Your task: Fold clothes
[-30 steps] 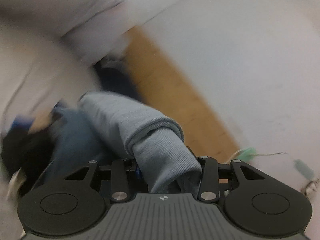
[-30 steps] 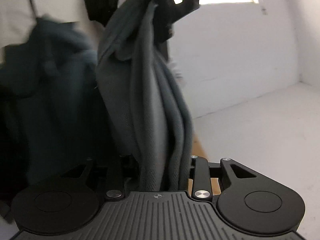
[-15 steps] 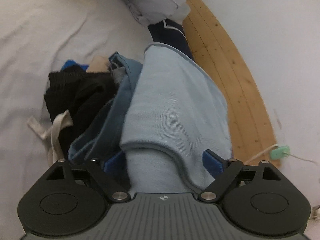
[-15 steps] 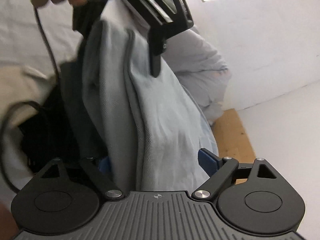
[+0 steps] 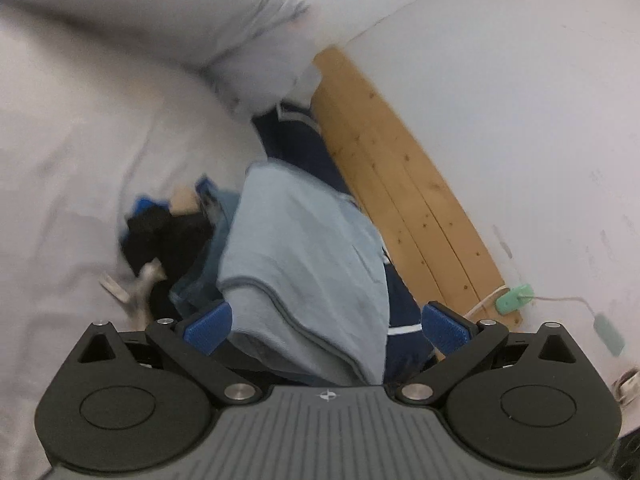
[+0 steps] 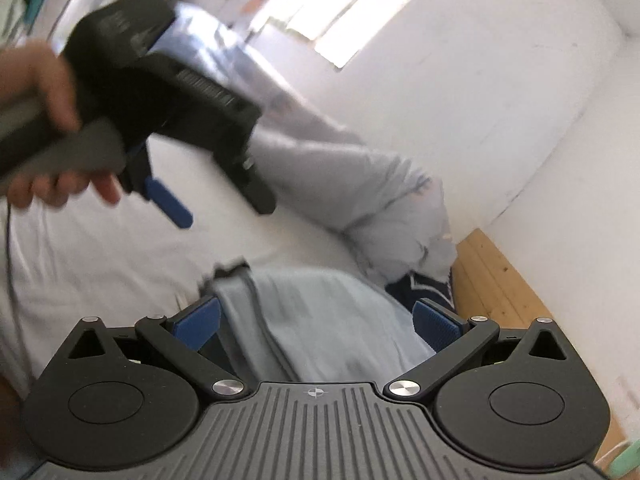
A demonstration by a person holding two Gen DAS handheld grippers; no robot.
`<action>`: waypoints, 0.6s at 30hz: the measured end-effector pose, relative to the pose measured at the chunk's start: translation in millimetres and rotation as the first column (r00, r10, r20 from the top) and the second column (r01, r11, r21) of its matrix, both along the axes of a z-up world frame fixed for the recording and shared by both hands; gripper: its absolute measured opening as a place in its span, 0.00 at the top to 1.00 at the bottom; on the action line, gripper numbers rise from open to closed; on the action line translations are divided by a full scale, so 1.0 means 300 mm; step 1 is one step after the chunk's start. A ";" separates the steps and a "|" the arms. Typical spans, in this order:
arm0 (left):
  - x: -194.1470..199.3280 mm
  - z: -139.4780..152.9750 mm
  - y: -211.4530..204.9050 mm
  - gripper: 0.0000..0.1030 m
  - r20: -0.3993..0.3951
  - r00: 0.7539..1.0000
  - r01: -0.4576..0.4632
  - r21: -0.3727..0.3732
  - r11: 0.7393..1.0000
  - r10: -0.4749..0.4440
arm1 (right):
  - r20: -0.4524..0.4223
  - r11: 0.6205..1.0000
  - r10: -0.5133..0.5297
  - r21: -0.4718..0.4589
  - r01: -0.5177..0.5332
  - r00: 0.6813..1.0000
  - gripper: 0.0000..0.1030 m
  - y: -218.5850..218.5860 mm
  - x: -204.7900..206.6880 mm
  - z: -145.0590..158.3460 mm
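A folded light blue garment (image 5: 304, 248) lies on top of a clothes pile at the bed's edge. In the left wrist view my left gripper (image 5: 326, 322) hovers above it. Its jaws are opening wide, and the blue pads (image 5: 208, 322) stand clear of the cloth lying between them. The right wrist view shows the same garment (image 6: 332, 320) below my right gripper (image 6: 316, 324). Those jaws are opening too, and the cloth between them is untouched. A hand (image 6: 36, 92) holds the left gripper (image 6: 218, 204) up at the upper left there.
Under the blue garment are a black garment (image 5: 168, 236) and a navy one (image 5: 304, 148). A white sheet (image 5: 80, 140) covers the bed, with a crumpled grey quilt (image 5: 240, 40) beyond. A wooden bed rail (image 5: 404, 200) runs along the right, with a green plug (image 5: 514, 298) and cable.
Both grippers let go of the light blue garment and opened wide. The garment dropped onto the pile, and both grippers rose away from it.
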State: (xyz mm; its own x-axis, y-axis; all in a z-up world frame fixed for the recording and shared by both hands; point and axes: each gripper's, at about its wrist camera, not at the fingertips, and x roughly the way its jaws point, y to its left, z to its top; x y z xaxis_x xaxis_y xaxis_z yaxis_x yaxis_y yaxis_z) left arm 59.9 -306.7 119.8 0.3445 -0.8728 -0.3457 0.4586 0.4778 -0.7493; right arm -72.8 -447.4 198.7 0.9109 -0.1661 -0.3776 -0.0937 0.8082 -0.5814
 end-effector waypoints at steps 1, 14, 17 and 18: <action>-0.024 0.013 0.028 0.00 0.031 0.999 -0.015 0.000 1.000 0.015 | 0.028 0.999 0.000 0.033 0.000 1.000 0.00 0.003 -0.061 0.045; -0.273 0.150 0.430 0.00 0.410 0.889 -0.230 0.013 0.973 0.204 | 0.088 0.767 -0.183 0.636 0.086 0.979 0.00 -0.002 -0.142 0.057; -0.338 0.137 0.503 0.00 0.519 0.824 -0.303 0.062 0.951 0.228 | 0.056 0.729 -0.181 0.678 0.096 0.982 0.00 0.059 -0.108 -0.051; -0.357 0.124 0.522 0.00 0.550 0.803 -0.327 0.084 0.941 0.230 | 0.042 0.715 -0.178 0.692 0.099 0.983 0.00 0.088 -0.120 -0.071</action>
